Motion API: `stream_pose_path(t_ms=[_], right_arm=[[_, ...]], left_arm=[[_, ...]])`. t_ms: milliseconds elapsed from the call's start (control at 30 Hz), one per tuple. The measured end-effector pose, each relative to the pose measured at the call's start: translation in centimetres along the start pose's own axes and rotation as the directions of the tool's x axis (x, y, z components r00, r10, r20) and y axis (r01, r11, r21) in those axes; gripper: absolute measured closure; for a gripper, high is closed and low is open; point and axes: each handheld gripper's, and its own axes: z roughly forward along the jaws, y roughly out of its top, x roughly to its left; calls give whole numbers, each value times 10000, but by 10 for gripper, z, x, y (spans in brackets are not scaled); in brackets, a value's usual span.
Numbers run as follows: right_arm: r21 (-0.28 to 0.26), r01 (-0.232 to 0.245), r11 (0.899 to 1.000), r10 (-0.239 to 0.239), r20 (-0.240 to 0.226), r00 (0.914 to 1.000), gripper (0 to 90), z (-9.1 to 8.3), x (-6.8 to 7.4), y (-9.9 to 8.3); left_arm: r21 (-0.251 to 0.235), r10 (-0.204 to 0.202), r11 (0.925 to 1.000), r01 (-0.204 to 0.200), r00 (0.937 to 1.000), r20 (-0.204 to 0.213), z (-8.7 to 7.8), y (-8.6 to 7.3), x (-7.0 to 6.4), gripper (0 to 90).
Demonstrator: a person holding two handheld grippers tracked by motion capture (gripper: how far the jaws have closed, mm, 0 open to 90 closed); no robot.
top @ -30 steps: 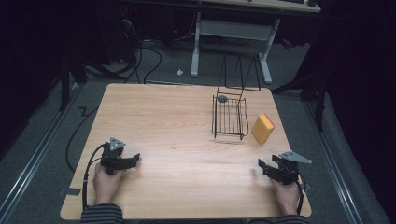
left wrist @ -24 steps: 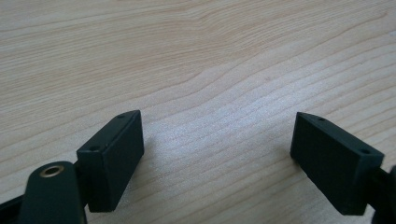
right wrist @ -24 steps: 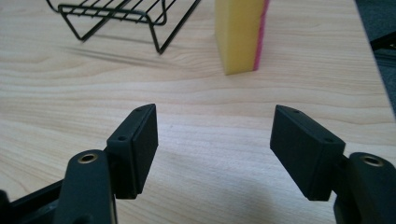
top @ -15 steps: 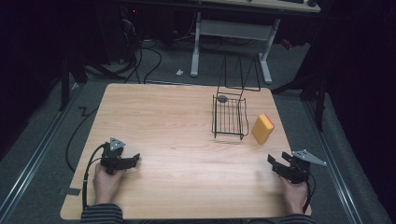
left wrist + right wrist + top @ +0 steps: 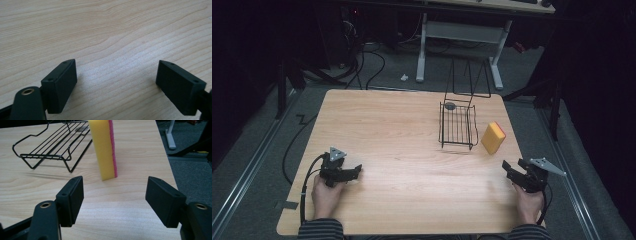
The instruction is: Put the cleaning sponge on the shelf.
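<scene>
Facing sponge (image 5: 103, 148), right hand-held gripper (image 5: 115, 195) apart.

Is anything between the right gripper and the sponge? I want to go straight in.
Nothing visible. The right gripper stands open with only bare table before the upright sponge; the wire rack stands off to the side.

Table (image 5: 412, 150): wire rack (image 5: 458, 125) sits on the right half, toward the far edge. Small round object (image 5: 450, 105) lies in the rack's far left corner. Sponge (image 5: 493, 137) stands upright on the table just right of the rack's near end, apart from it. Right gripper (image 5: 512, 172) rests at the near right edge, in front of the sponge, jaws pointing toward it. Left gripper (image 5: 354, 172) rests on the near left part of the table, well apart from rack and sponge. A desk frame (image 5: 457, 35) stands on the floor behind the table.
</scene>
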Motion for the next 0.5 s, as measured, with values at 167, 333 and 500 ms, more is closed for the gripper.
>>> stream_pose_path(t_ms=[167, 333, 500], right_arm=[[-100, 5, 9999, -5, -30, 10000, 301, 6, -1, 0], [-160, 73, 9998, -76, -199, 9998, 284, 13, 1, 0], [-212, 163, 9996, -168, -210, 9996, 249, 20, 1, 0]], left_arm=[[3, 2, 10000, -2, 10000, -2, 0, 0, 0, 177], [0, 3, 10000, -3, 10000, -4, 0, 0, 0, 177], [2, 1, 10000, -1, 10000, -3, 0, 0, 0, 177]])
